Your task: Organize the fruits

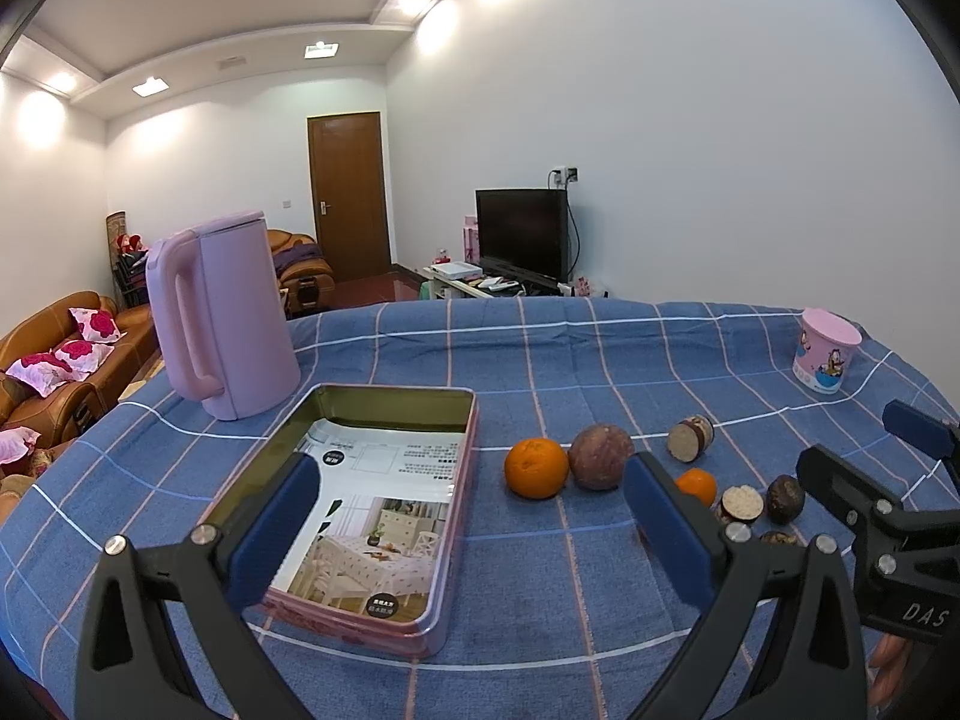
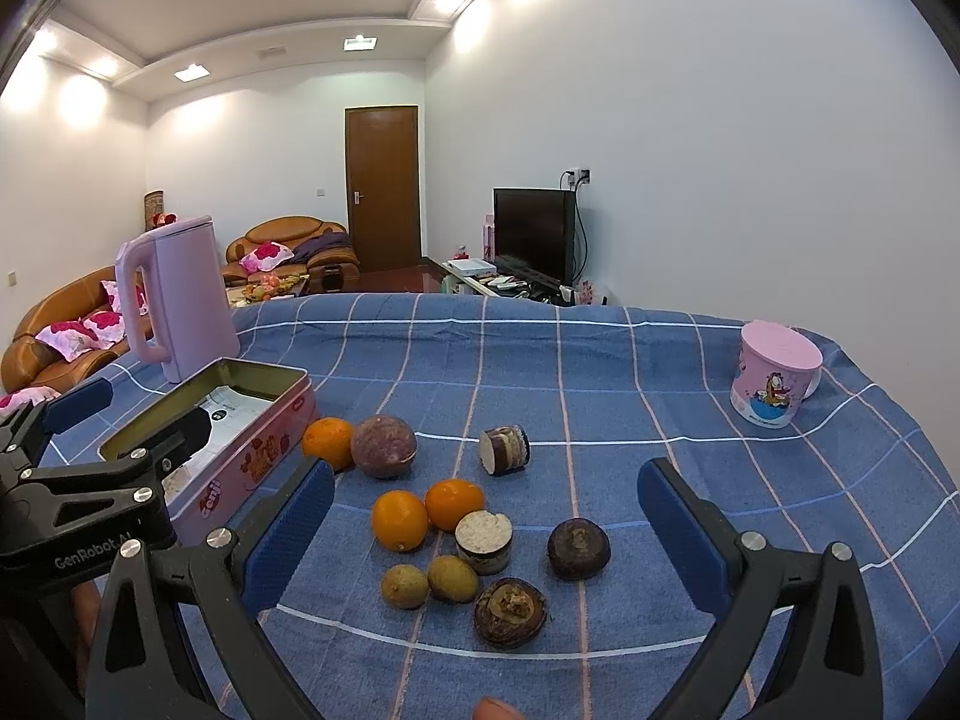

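Right gripper [image 2: 486,516] low over the tabletop [image 2: 660,396], fingers [image 2: 675,531] spread wide, nothing between them. Fruit cluster just ahead, all loose on the blue checked cloth: nearest, a dark round fruit with a broken top [image 2: 510,612]; two small yellow-brown fruits [image 2: 405,585] touching each other; a cut sugarcane piece [image 2: 483,541] on end; two oranges [image 2: 399,521] side by side; another dark round fruit [image 2: 578,548] to the right. Further out, a third orange [image 2: 327,443] against a purple-brown fruit [image 2: 383,446], and a second cane piece [image 2: 504,450] lying apart.

Judged step: first pick, nothing yet in the pink tin [image 2: 240,468]. Best taken from the cluster's edge, probably the lone dark fruit on the right or the near broken one, with room for both fingers. Round fruit likely to roll if nudged; centred, level closing advised, light squeeze. Oranges touching the cane piece poorly placed for a first grab.

Left gripper [image 1: 474,534] fingers also wide apart and empty, hovering at the near end of the tin.

Left view alone showed the tin's inside [image 1: 372,516]: a printed leaflet on the bottom, no fruit. Right view alone showed the whole cluster, the small yellow-brown fruits included, and the tin's printed side. Beyond, lilac kettle [image 1: 222,312] behind the tin; pink cartoon cup [image 2: 774,375] far right.
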